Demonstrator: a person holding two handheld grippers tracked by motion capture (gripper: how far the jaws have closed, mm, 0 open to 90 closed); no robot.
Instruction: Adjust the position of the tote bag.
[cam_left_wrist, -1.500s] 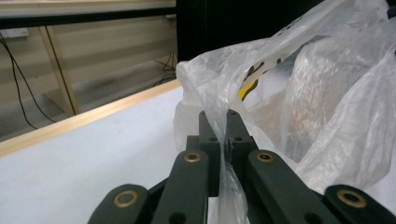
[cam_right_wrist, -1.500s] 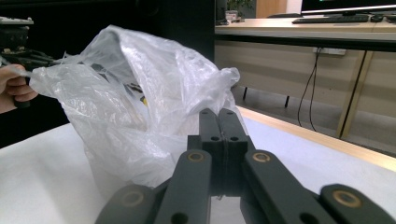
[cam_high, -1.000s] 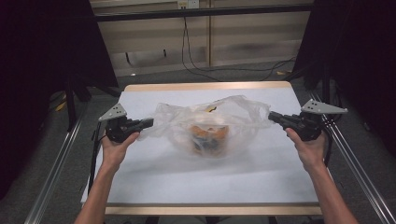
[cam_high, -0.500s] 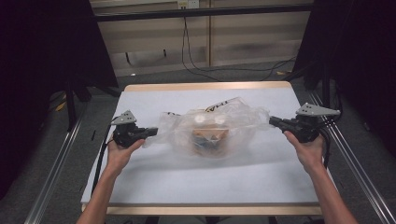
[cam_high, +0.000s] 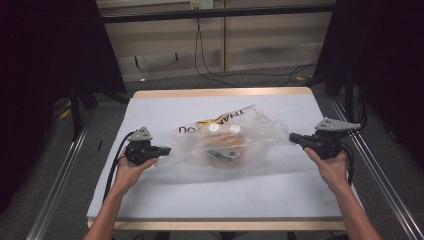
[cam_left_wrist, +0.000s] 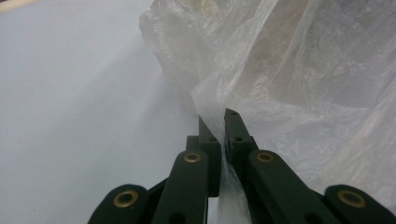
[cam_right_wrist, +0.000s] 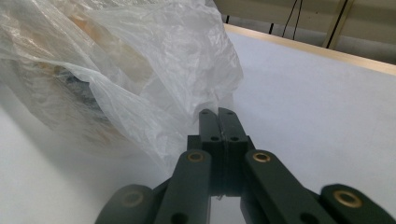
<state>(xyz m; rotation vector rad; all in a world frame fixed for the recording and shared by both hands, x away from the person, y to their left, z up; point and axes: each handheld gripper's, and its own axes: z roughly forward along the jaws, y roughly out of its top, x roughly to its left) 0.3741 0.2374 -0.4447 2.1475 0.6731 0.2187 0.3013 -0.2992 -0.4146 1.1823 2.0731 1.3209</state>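
Observation:
A clear plastic bag (cam_high: 227, 142) with yellow and black lettering lies across the middle of the white table (cam_high: 215, 200). Orange and dark items and two white round pieces show through it. My left gripper (cam_high: 167, 149) is shut on the bag's left edge. In the left gripper view the film (cam_left_wrist: 303, 70) is pinched between the left gripper (cam_left_wrist: 216, 116) jaws. At the bag's right end, my right gripper (cam_high: 292, 137) is also shut on the film. The right gripper view shows the bag (cam_right_wrist: 140, 60) bunching up at the closed tips of the right gripper (cam_right_wrist: 218, 112). The bag is stretched between both hands.
The table has a wooden rim (cam_high: 220, 93) at the far side. Metal rails (cam_high: 57, 192) run along both sides of the table. Cables (cam_high: 215, 75) lie on the floor behind it, and dark curtains stand left and right.
Both hands have come down toward the table with the bag held between them. The bag has sunk and spread flatter on the surface.

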